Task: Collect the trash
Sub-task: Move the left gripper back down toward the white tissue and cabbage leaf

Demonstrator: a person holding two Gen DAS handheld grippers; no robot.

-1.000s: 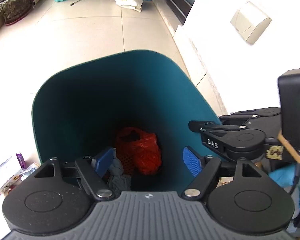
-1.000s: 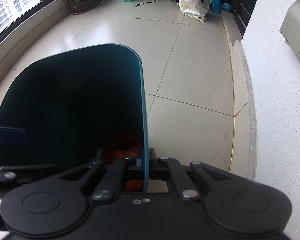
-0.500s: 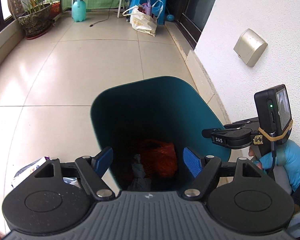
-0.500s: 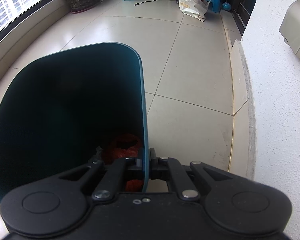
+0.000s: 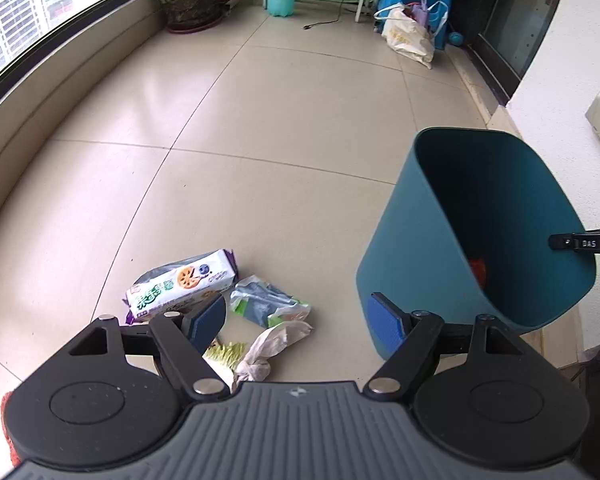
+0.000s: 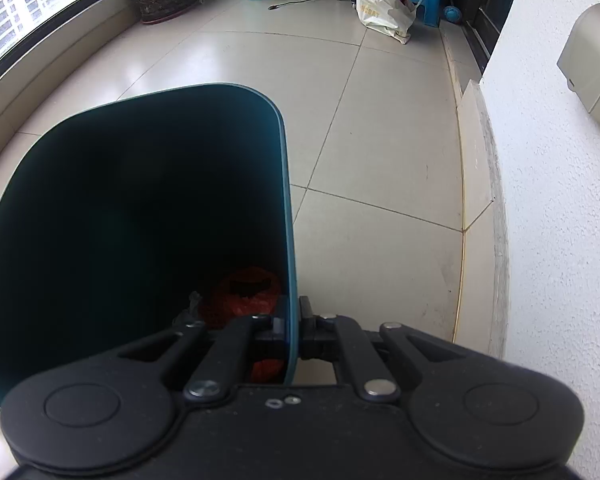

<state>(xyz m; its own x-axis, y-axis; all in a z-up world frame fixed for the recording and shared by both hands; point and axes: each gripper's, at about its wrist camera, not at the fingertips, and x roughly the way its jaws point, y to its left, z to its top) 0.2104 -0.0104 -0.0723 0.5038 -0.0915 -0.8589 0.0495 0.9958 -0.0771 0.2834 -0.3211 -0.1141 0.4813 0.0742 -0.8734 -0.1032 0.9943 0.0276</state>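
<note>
Above the floor litter: left gripper (image 5: 296, 322), jaws wide, holding nothing.
Right gripper (image 6: 292, 322): clamped on teal bin (image 6: 140, 216) rim.
Wrappers (image 5: 220, 296): left of bin.
Room: bare tiles (image 5: 260, 128) beyond.

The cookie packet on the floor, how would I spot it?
Find the teal bin; trash lies on the floor beside it. The cookie packet is farthest from the bin: long, white, green writing, purple ends, unlike the crumpled bags.
</note>
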